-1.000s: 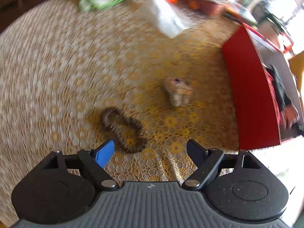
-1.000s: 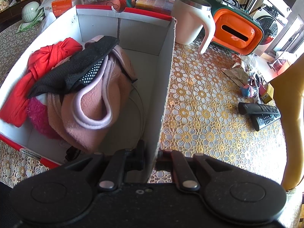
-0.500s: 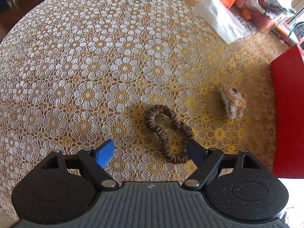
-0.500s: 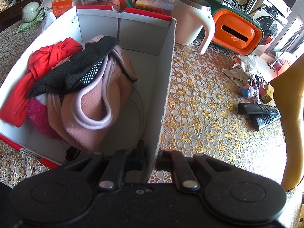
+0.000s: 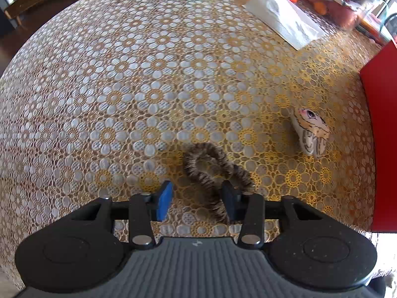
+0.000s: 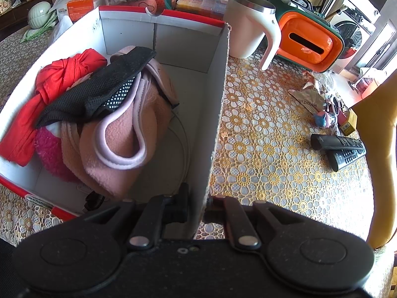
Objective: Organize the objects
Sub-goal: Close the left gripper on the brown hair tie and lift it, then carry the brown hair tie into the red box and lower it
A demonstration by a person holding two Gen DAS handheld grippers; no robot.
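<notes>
Now the left tongs are closing around the brown scrunchie on the tabletop, one strand lying against the dark pad, the blue pad still clear of it; half a second ago they stood wide. Open cloth lies leftward, the red box rightward. The right tongs stay clamped on the box wall (clothes inside).

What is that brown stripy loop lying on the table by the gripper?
It looks like a brown, dark-striped fabric hair scrunchie, soft and ruched, twisted into a flat figure-eight on the gold floral lace tablecloth. Its near end lies between the closing jaws of the left gripper, against the black right-hand finger; the blue pad stands clear.
</notes>
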